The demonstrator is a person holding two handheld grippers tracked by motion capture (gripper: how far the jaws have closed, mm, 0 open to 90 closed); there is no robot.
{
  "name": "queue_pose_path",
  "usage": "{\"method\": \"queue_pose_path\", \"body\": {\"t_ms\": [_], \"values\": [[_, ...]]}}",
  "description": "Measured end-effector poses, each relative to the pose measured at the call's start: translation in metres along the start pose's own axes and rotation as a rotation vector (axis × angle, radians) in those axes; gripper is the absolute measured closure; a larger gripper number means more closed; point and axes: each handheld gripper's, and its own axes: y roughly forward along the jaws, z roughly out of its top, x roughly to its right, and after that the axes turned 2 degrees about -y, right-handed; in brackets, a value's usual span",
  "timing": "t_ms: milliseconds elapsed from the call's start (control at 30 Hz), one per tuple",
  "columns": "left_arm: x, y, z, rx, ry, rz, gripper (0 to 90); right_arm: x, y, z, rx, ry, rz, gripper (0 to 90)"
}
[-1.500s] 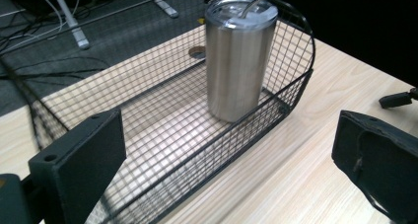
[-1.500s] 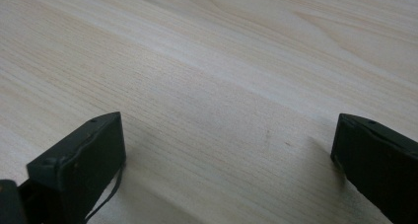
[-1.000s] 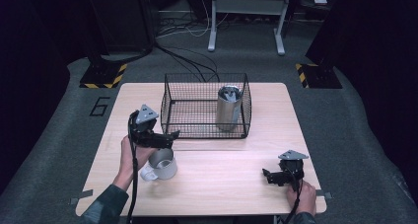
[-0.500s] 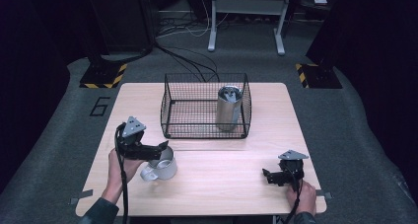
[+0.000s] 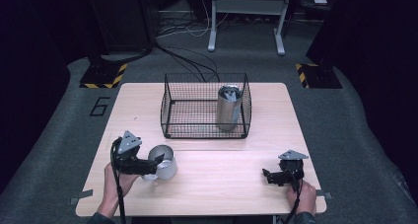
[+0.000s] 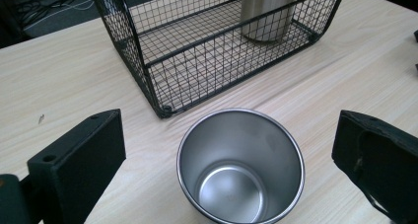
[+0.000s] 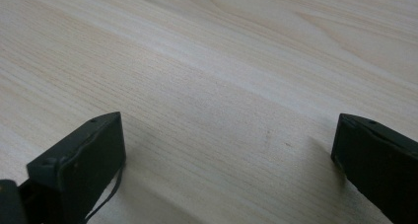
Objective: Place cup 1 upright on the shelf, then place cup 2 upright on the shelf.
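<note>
A shiny steel cup (image 5: 163, 163) stands upright on the wooden table (image 5: 222, 194), near its front left. In the left gripper view the empty cup (image 6: 241, 169) sits between the two black jaws, with a gap on each side. My left gripper (image 5: 156, 162) is open and points right at the cup. A black wire basket (image 5: 197, 116) stands at the table's middle back, and a tall steel tumbler (image 5: 229, 108) stands upright in its right end. My right gripper (image 5: 267, 175) rests open at the front right, over bare wood (image 7: 222, 86).
The basket (image 6: 148, 56) is just beyond the cup, with the tumbler (image 6: 268, 12) behind its mesh. Black stands with yellow-striped bases (image 5: 101, 76) and cables (image 5: 187, 56) lie on the grey floor behind the table.
My left gripper has dropped and pulled back toward the table's near edge, and now has its jaws level with the cup. The cup, basket and right gripper have stayed put.
</note>
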Motion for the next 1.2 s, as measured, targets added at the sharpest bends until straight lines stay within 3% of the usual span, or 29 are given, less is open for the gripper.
{"method": "queue_pose_path", "body": {"t_ms": [600,1033,1200], "values": [[0.004,0.032,-0.024,-0.081,0.022,-0.035,0.0,0.0,0.0,0.0,0.0,-0.002,0.0,0.0],[0.003,0.044,-0.027,-0.118,0.034,-0.044,0.2,0.0,0.0,0.0,0.0,0.0,0.001,0.0],[0.004,0.045,-0.028,-0.118,0.047,-0.047,4.5,0.0,0.0,0.0,0.0,0.0,0.0,0.0]]}}
